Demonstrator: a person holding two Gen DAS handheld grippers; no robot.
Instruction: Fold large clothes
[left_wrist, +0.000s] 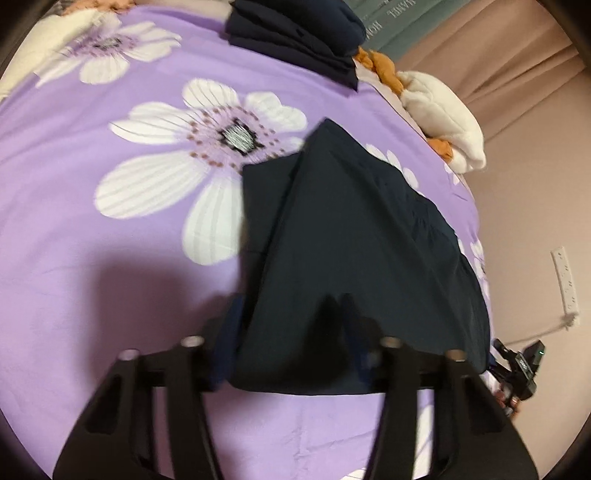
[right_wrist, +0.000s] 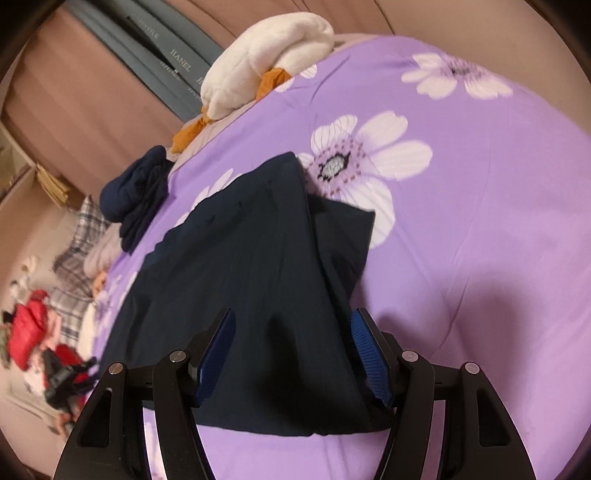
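Purple floral bedding (left_wrist: 92, 258) covered the bed and served as the folding surface, with pink curtains behind it. Largest on it was the dark garment (left_wrist: 351, 240), lying toward one side edge of the bed, already doubled into a long panel with a second layer jutting out along one side. Its near end was lifted off the bedding, and both tools sat at that end, which suggested the pair was carrying it over for the next fold.

A stack of dark folded clothes (left_wrist: 295, 33) sat near the bed's far edge, probably the finished pile, kept apart from the working space. A white plush toy (right_wrist: 266, 55) with orange parts lay at the edge beside it.

The right gripper (right_wrist: 293, 354) had its blue pads spread wide, cloth bunched between them; the garment touched the pads, but a firm pinch could not be confirmed. The left gripper (left_wrist: 295, 332) was harder to read: blur and draped cloth hid its pads, so whether it was clenched or released could not be told.

Clutter beyond the bed, red and plaid, was too smeared to name.
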